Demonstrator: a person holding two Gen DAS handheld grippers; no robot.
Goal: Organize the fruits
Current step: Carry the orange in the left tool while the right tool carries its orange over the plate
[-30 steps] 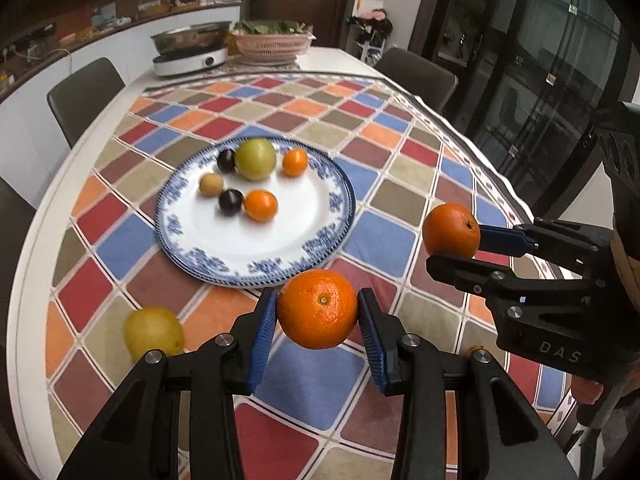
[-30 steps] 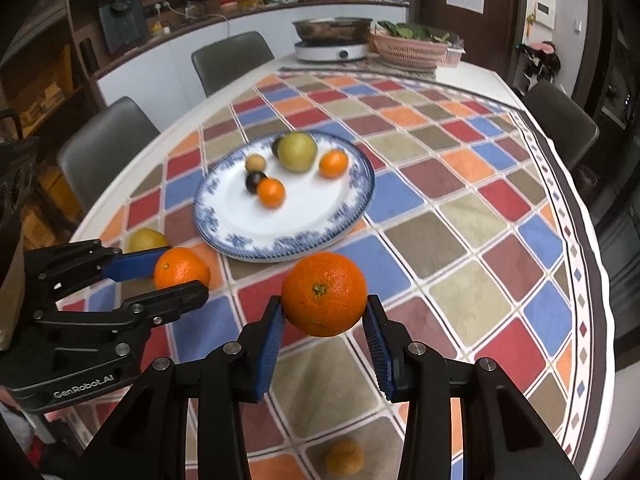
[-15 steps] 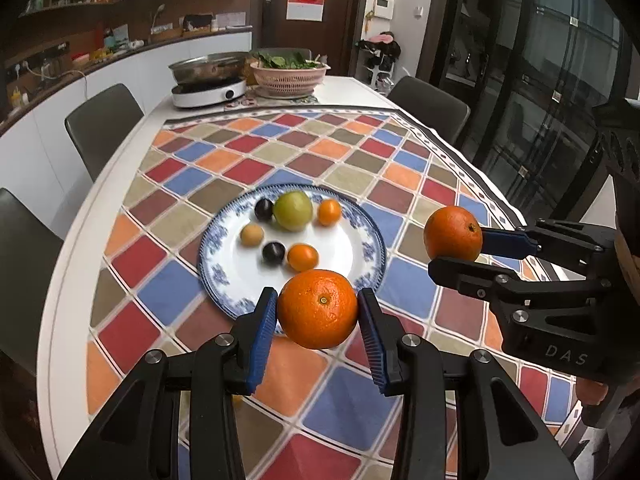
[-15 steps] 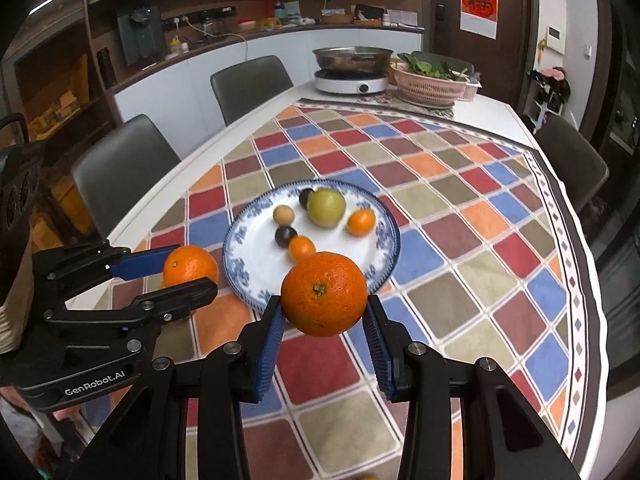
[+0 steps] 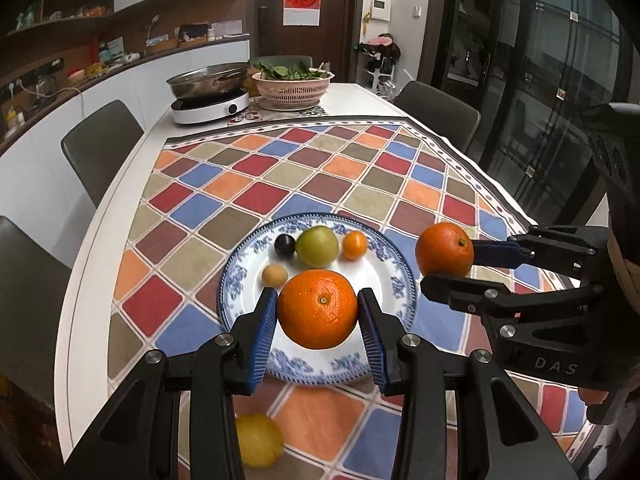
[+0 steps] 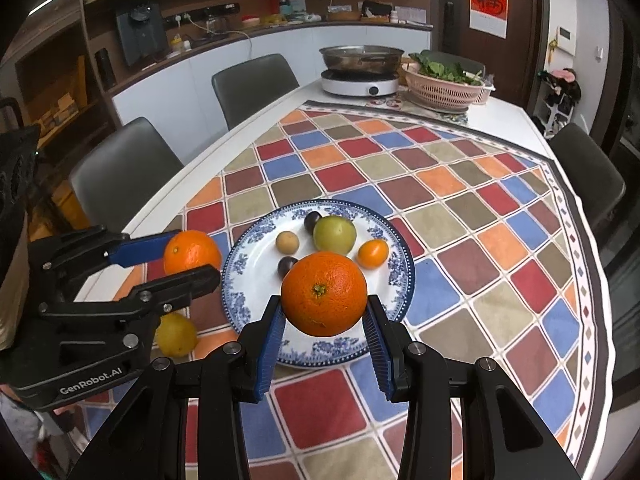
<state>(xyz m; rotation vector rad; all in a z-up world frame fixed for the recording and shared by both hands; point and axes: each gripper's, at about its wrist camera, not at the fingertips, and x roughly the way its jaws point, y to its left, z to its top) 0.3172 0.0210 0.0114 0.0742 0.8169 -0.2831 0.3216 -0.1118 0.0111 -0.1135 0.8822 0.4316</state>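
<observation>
Each claw, left [image 5: 318, 310] and right [image 6: 324, 316], grips an orange [image 5: 317, 308] [image 6: 324, 293] above the plate [image 5: 248, 284] on the desk [image 5: 132, 184].

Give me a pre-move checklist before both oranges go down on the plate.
1. Left gripper grip on its orange: ok, both pads press its sides.
2. Right gripper grip on its orange: ok, held between both pads.
3. Bare space on the plate: ok, the near half is white and free; the green fruit and small fruits sit toward the far side.
4. Grippers clear of each other: ok, a gap shows between them in both views.
5. Height of the oranges above the plate: cannot tell.
6. Yellow fruit left off the plate: not ok, it lies on the tablecloth.
</observation>
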